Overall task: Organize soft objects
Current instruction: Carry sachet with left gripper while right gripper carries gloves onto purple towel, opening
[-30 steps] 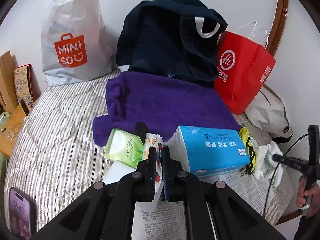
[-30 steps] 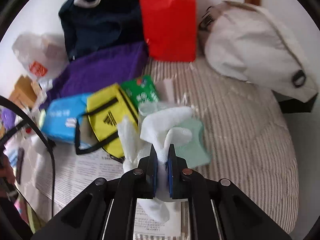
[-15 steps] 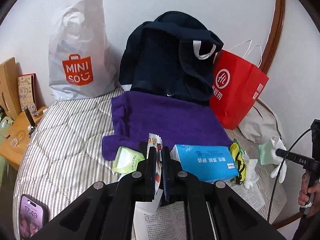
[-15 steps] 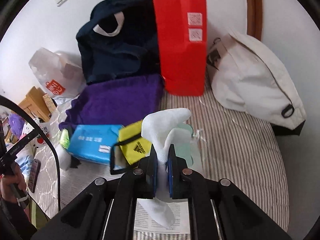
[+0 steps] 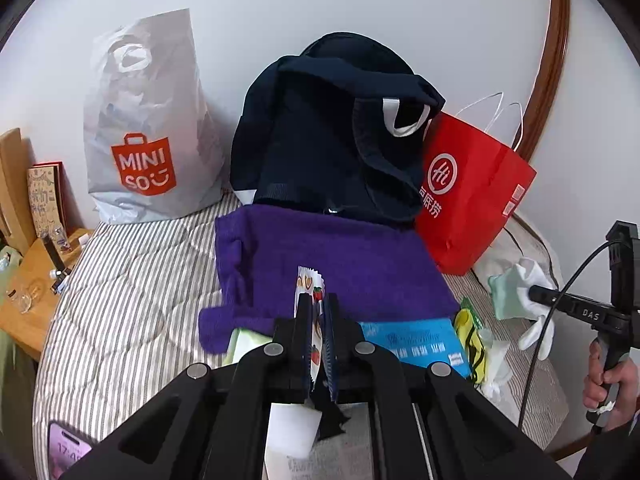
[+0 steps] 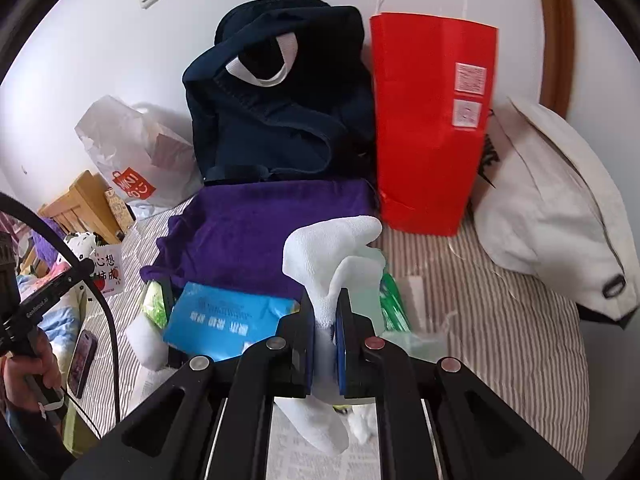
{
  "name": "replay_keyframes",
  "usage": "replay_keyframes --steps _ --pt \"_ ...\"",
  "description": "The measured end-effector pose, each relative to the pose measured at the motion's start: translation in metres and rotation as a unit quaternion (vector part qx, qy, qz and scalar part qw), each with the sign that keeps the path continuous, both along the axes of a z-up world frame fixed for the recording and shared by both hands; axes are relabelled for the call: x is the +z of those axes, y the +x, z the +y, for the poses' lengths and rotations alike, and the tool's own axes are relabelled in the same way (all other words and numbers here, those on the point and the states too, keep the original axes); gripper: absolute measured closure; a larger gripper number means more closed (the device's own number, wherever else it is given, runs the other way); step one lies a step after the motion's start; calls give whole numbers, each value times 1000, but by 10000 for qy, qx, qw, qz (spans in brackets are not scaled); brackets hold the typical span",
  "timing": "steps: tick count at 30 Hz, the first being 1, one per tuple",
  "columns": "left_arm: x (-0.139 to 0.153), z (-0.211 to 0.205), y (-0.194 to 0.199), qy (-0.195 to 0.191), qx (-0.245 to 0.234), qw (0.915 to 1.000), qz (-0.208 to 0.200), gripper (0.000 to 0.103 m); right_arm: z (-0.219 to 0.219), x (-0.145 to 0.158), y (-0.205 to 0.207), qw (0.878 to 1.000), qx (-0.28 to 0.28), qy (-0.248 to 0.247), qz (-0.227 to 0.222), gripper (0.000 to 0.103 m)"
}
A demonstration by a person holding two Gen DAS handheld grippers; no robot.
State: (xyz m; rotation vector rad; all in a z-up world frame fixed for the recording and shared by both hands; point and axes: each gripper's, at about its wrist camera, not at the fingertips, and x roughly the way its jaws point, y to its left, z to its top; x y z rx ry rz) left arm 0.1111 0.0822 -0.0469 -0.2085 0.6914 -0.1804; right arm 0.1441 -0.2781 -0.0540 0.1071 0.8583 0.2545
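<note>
My left gripper (image 5: 316, 312) is shut on a white fruit-print packet (image 5: 307, 285) together with a dark strip, held above the bed. My right gripper (image 6: 326, 304) is shut on a white sock (image 6: 328, 248) with a pale green cloth (image 6: 370, 258) behind it; both also show in the left wrist view (image 5: 520, 280). Below lie a purple towel (image 6: 256, 224), a blue tissue pack (image 6: 224, 316), a green wipes pack (image 5: 244, 340), a yellow pouch (image 5: 468, 328) and another white sock (image 6: 146, 340).
A navy bag (image 5: 332, 140), a red paper bag (image 6: 428, 120), a grey MINISO bag (image 5: 148, 128) and a cream bag (image 6: 552, 208) stand along the wall. A phone (image 5: 66, 452) lies on the striped bedspread (image 5: 120, 300). A wooden side table (image 5: 28, 300) stands left.
Both grippers have risen and pulled back from the bed, each still holding its item. The sock and green cloth came up off the pile.
</note>
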Motion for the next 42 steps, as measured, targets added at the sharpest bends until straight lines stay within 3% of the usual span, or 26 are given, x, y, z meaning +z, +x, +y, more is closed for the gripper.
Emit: replay_keyframes --steps 17,33,42 --pt "-4 -12 77 96 -208 9997 59 96 45 -17 97 9994 299 -101 153 94" --pt "-37 -4 133 -13 -246 9992 310 96 81 -82 191 9943 177 -694 785 94" --pt "-50 0 147 -59 -234 9988 421 96 85 -105 209 9922 346 -544 1071 90"
